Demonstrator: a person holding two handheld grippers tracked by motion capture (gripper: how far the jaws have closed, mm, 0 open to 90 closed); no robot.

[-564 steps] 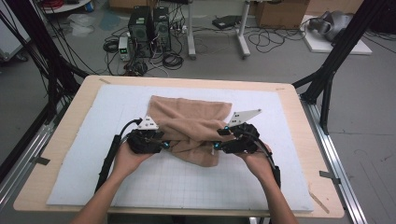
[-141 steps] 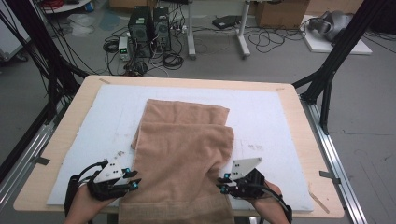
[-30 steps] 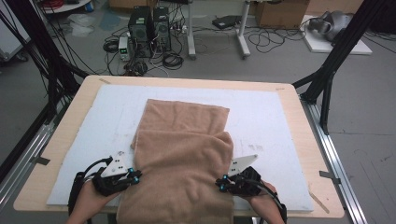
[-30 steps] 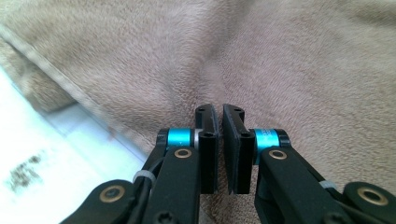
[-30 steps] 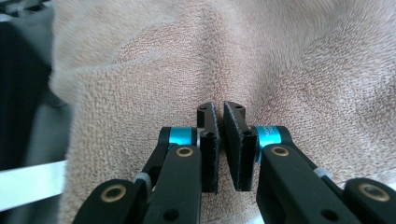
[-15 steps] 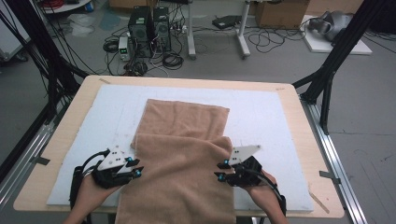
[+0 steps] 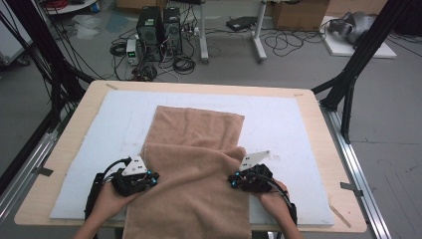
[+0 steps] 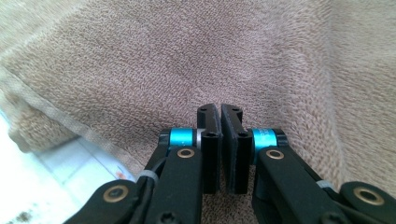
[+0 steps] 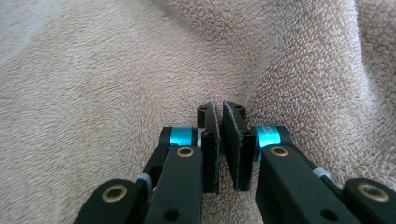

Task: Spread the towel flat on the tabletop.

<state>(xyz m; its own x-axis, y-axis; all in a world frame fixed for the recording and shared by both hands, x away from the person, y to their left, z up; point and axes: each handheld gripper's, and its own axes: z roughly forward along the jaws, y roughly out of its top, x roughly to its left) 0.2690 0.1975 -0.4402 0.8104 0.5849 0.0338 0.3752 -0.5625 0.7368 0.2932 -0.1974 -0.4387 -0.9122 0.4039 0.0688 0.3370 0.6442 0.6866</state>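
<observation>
A tan towel (image 7: 194,134) lies lengthwise on the white mat (image 7: 114,114), its near end hanging over the table's front edge. A folded ridge crosses it between the two grippers. My left gripper (image 7: 152,178) sits at the towel's left edge, tips pointing inward against the cloth. In the left gripper view its jaws (image 8: 219,109) have just been closing and stand together in front of the towel (image 8: 140,60), with no cloth seen between the pads. My right gripper (image 7: 233,179) is at the towel's right edge. Its jaws (image 9: 218,108) have also just closed, a thin bare slit between them, against the towel (image 9: 93,93).
The wooden table (image 7: 199,85) carries the mat, with bare mat on both sides of the towel. Black frame posts stand at the left and right (image 7: 348,84). Computers and cables lie on the floor beyond the table. A strip of mat (image 8: 28,186) shows beside the towel's hem.
Both hands have moved forward along the towel's sides, away from the front edge. A ridge has formed across the towel between the grippers.
</observation>
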